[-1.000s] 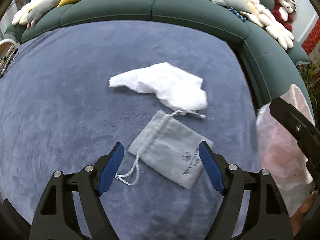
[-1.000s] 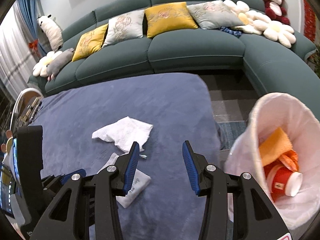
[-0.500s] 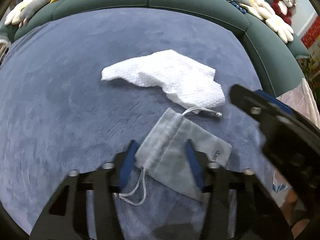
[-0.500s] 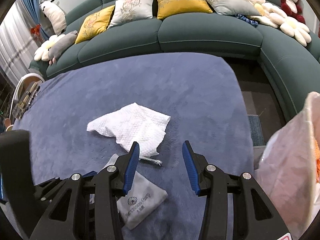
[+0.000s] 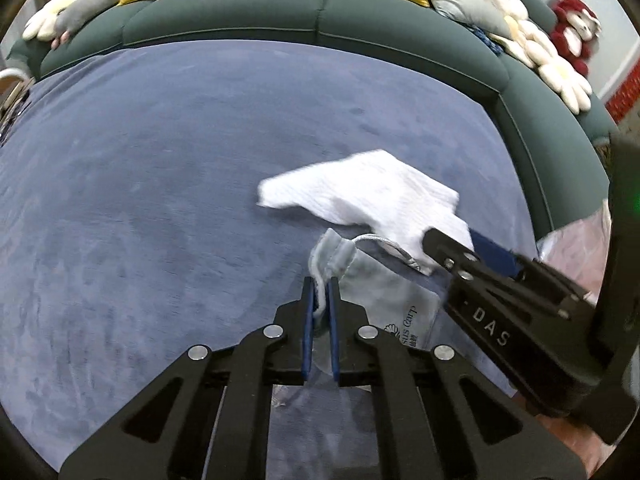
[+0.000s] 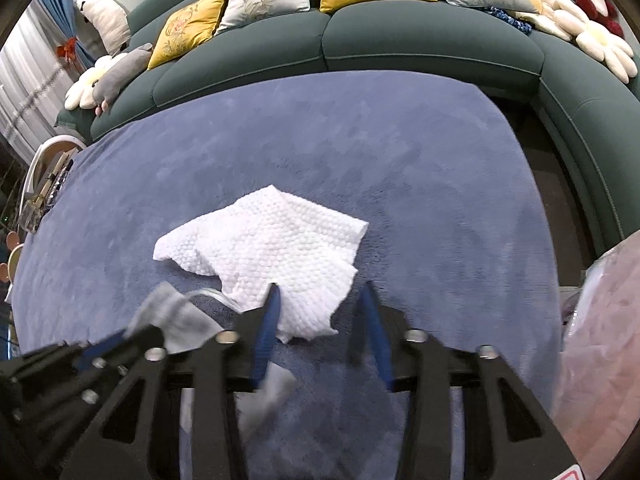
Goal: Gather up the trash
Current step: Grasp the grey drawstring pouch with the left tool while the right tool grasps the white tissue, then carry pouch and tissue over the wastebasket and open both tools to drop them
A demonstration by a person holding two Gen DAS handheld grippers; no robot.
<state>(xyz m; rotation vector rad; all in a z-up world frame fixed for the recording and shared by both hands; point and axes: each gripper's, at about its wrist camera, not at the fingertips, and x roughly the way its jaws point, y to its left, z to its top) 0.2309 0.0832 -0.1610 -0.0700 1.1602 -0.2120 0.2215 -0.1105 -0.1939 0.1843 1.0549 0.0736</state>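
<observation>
While left gripper (image 5: pixel 321 280) clamps grey pouch (image 5: pixel 384 292), right gripper (image 6: pixel 322 300) closing around white tissue (image 6: pixel 272 248), unpinched, right wrist view

Open blue carpet (image 5: pixel 152 184) fills the view from nine to twelve o'clock, with nothing lying on it. A green sofa (image 5: pixel 320 20) walls the far edge from ten to two o'clock. At one o'clock a white paper towel (image 6: pixel 268 248) and a grey pouch (image 5: pixel 384 288) lie touching. A pink bag (image 6: pixel 600 320) blocks three o'clock.
</observation>
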